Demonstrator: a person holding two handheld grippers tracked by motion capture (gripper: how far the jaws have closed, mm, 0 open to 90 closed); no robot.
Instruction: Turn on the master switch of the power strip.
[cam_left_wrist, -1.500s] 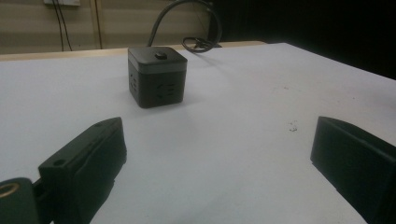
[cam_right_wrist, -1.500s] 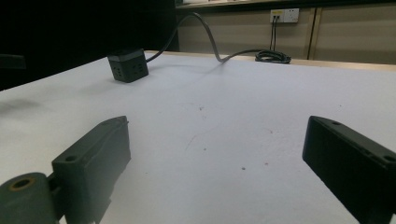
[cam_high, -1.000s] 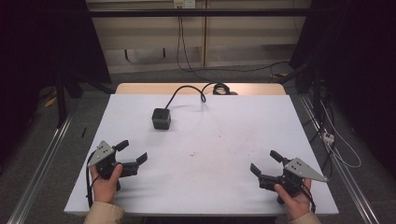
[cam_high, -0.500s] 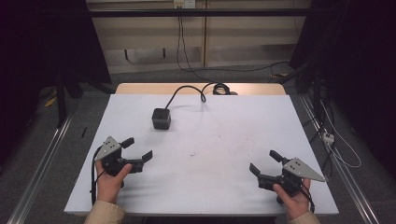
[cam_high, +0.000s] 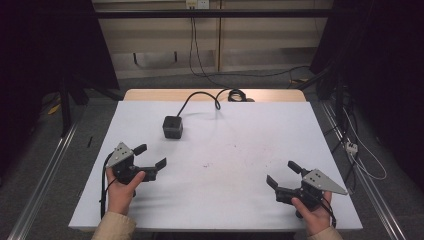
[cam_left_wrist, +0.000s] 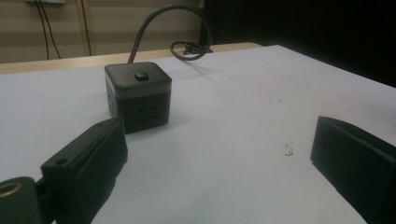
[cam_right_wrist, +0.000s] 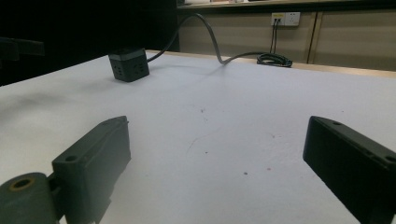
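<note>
Comparing with a second ago, left gripper (cam_high: 148, 156) is found advanced toward cube socket (cam_high: 172, 127) ahead, jaws apart; right gripper (cam_high: 282, 175) unchanged, jaws apart; approach presumed.

You cannot read the sockets on the black power cube (cam_high: 172, 126) from the high view; it is too small there, and its far sides are turned away in the left gripper view too. Its cable (cam_high: 200, 96) runs off to a coil at the table's far edge, where the loops blur together. In the left gripper view your left gripper (cam_left_wrist: 219, 154) is cut by the bottom and right edges, so each jaw shows just in part. The right gripper (cam_right_wrist: 217, 154) is cropped the same way in the right gripper view. Your forearms leave the high view at the bottom, and the table's (cam_high: 240, 150) near edge hides whatever lies beneath it.
</note>
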